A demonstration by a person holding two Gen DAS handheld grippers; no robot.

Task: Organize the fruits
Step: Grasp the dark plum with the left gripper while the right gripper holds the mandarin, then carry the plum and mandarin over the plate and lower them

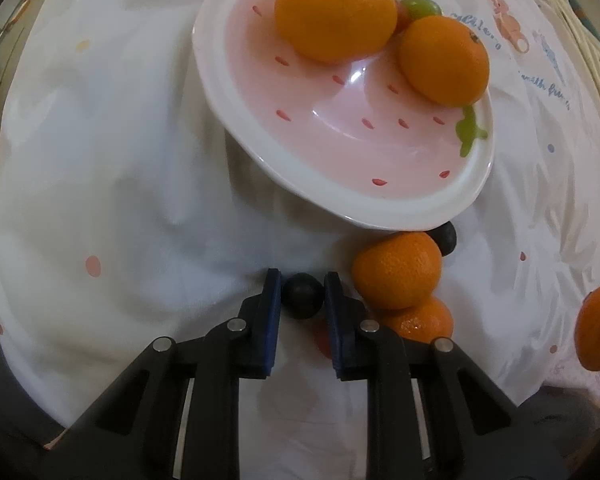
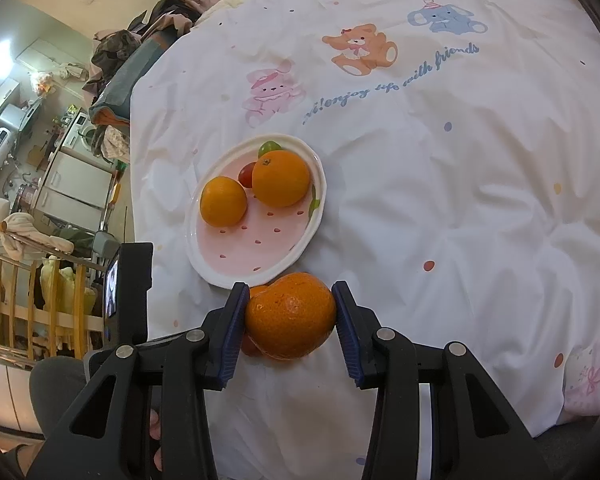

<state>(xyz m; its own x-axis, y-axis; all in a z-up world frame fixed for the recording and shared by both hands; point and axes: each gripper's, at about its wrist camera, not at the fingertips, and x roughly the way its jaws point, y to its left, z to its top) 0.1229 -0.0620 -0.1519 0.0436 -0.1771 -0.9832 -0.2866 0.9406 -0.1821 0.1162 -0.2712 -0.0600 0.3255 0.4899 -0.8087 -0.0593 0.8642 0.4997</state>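
Two oranges sit on the pink strawberry-patterned plate [image 1: 236,128]; left hand-held gripper [image 1: 302,294] pinches a small dark round fruit [image 1: 302,295], right hand-held gripper [image 2: 290,312] clamps a bumpy orange mandarin [image 2: 290,318], two mandarins remain near.

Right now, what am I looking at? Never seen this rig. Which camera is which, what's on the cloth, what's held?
No robot: a person holds a handheld two-finger gripper in each hand, each with a fisheye camera looking along its fingers. The left wrist view shows the left gripper shut on a dark grape. The right wrist view shows the right gripper shut on a mandarin. On the white printed cloth sits a pink strawberry plate with two oranges, a small red fruit and a green grape. More mandarins and another dark grape lie beside it.
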